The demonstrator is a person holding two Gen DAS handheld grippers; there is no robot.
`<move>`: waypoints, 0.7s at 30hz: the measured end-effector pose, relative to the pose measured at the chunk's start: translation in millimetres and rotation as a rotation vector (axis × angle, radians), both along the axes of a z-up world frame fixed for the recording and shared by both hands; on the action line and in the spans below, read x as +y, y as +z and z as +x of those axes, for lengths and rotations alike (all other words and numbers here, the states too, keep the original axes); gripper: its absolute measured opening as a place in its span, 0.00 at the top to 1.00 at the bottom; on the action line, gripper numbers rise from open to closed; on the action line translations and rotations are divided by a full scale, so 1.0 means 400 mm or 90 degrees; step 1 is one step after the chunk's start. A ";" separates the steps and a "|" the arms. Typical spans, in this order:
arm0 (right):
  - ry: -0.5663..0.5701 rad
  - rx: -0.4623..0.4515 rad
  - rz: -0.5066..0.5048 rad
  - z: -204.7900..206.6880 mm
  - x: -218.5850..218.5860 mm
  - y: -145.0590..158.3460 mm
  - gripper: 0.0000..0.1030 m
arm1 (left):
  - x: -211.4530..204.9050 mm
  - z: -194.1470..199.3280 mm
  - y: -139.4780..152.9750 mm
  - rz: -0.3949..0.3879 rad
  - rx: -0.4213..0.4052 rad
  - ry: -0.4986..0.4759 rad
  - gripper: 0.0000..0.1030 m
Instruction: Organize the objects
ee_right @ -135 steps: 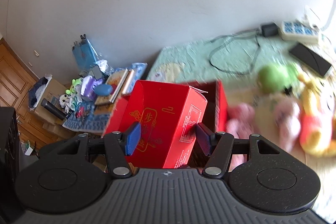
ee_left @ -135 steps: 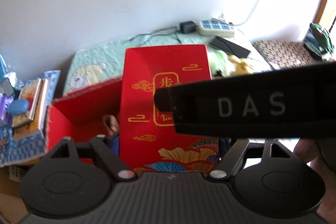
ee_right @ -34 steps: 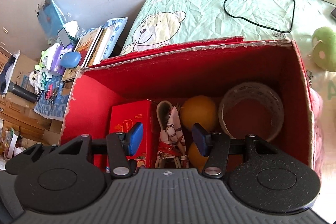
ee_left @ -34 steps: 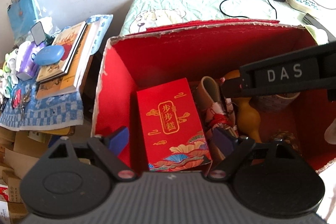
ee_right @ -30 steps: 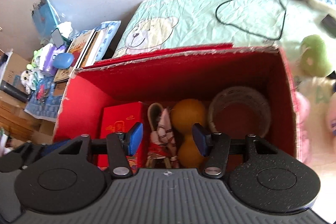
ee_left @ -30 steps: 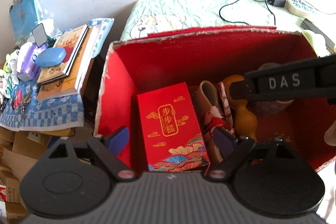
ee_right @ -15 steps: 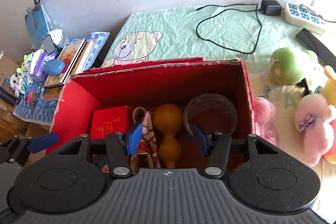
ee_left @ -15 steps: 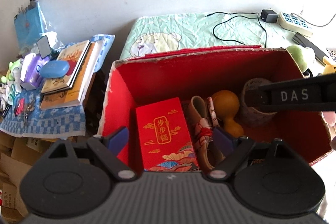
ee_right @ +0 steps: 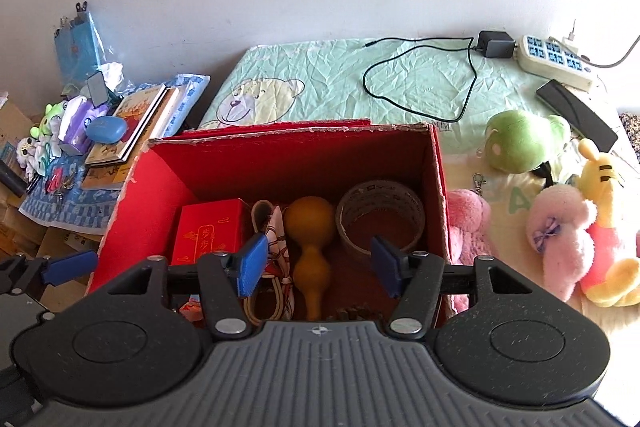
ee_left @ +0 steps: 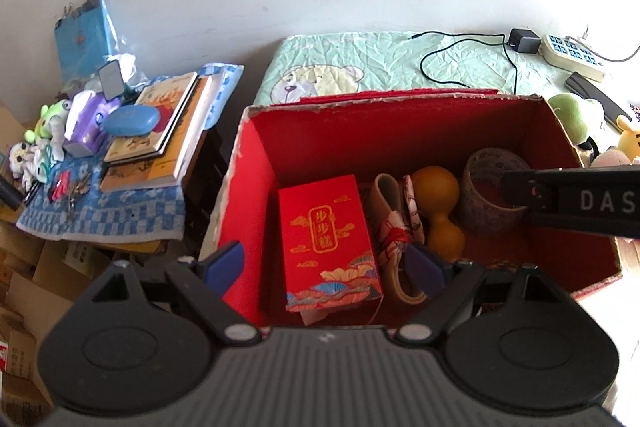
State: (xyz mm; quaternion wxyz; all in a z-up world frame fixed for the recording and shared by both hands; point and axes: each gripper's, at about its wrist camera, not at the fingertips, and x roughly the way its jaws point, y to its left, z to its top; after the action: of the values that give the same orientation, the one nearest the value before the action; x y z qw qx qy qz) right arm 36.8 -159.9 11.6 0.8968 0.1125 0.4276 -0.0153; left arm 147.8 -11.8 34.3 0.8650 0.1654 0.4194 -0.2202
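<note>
A big red cardboard box (ee_left: pixel 236 187) stands open on the bed. Inside it lie a small red gift box (ee_left: pixel 326 239), a patterned cloth strap (ee_left: pixel 394 227), a brown gourd (ee_left: pixel 438 203) and a roll of tape (ee_left: pixel 484 195). My left gripper (ee_left: pixel 324 263) hovers open above the gift box without touching it. Over the gourd (ee_right: pixel 310 227) my right gripper (ee_right: pixel 319 265) hangs with its jaws opening and nothing held between them. Its black side crosses the right of the left wrist view. A blue fingertip (ee_right: pixel 70 265) of the left gripper shows at the far left.
Green (ee_right: pixel 524 141), pink (ee_right: pixel 568 227) and yellow (ee_right: pixel 604 187) plush toys lie on the bed right of the box. A power strip (ee_right: pixel 554 61), black cable (ee_right: pixel 420 83) and remote (ee_right: pixel 576 115) lie behind. Books (ee_left: pixel 160 131) and small items crowd a side table at the left.
Both grippers have lifted up and back out of the big box. The small red gift box held earlier now lies inside. The right jaws have spread wider.
</note>
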 end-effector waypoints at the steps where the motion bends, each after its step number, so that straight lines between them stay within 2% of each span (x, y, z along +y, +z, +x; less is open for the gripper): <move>1: 0.000 -0.002 -0.001 -0.008 -0.001 0.002 0.41 | 0.003 -0.007 0.001 -0.001 -0.001 0.002 0.15; 13: -0.002 -0.015 -0.012 -0.116 -0.022 0.012 0.40 | 0.012 -0.103 0.002 -0.007 0.001 0.010 0.15; 21: -0.004 -0.004 -0.003 -0.176 -0.051 -0.008 0.37 | 0.006 -0.159 -0.025 -0.014 0.039 0.005 0.15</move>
State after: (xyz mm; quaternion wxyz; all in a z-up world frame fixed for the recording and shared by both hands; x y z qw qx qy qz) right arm -33.8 -180.5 8.5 0.8982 0.1117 0.4246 -0.0188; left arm 84.0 -9.3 24.4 0.8544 0.1476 0.4440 -0.2261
